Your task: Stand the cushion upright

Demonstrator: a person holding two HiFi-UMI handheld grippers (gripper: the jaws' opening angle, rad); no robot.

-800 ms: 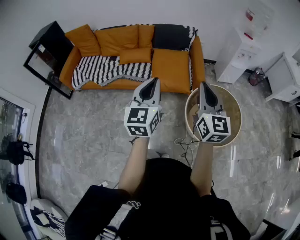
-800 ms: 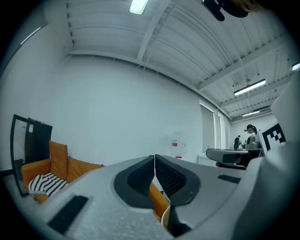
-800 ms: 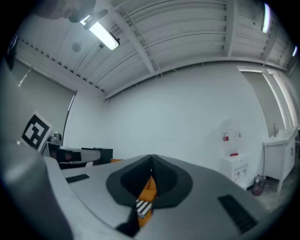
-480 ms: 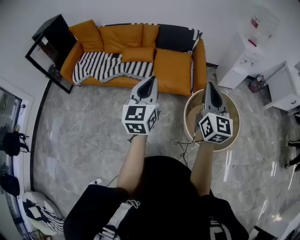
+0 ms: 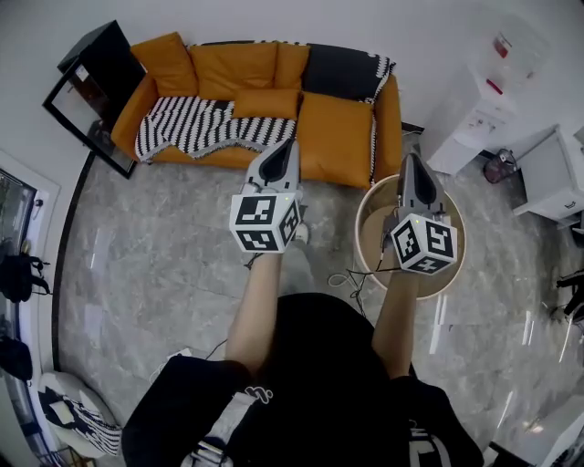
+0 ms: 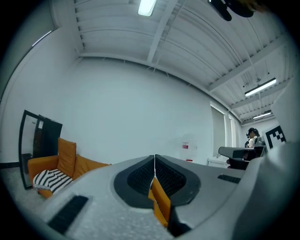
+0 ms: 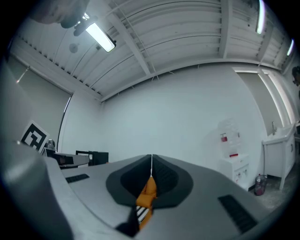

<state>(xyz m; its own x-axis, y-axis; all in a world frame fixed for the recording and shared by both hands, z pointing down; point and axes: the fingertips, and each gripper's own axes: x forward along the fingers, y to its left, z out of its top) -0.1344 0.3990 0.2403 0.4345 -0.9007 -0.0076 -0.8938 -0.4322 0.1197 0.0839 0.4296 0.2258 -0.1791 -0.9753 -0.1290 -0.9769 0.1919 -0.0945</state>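
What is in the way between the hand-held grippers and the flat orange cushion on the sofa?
Nothing visible. The cushion lies flat on the sofa, and only floor shows between it and the left hand-held gripper and right hand-held gripper, both shut. The round table sits below the right one.

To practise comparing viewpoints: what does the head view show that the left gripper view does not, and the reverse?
Head view only: the flat orange cushion lying on the seat, and the round wooden table. Left gripper view only: the ceiling lamp and beams. Both: the orange sofa, its striped throw and the shut left claw.
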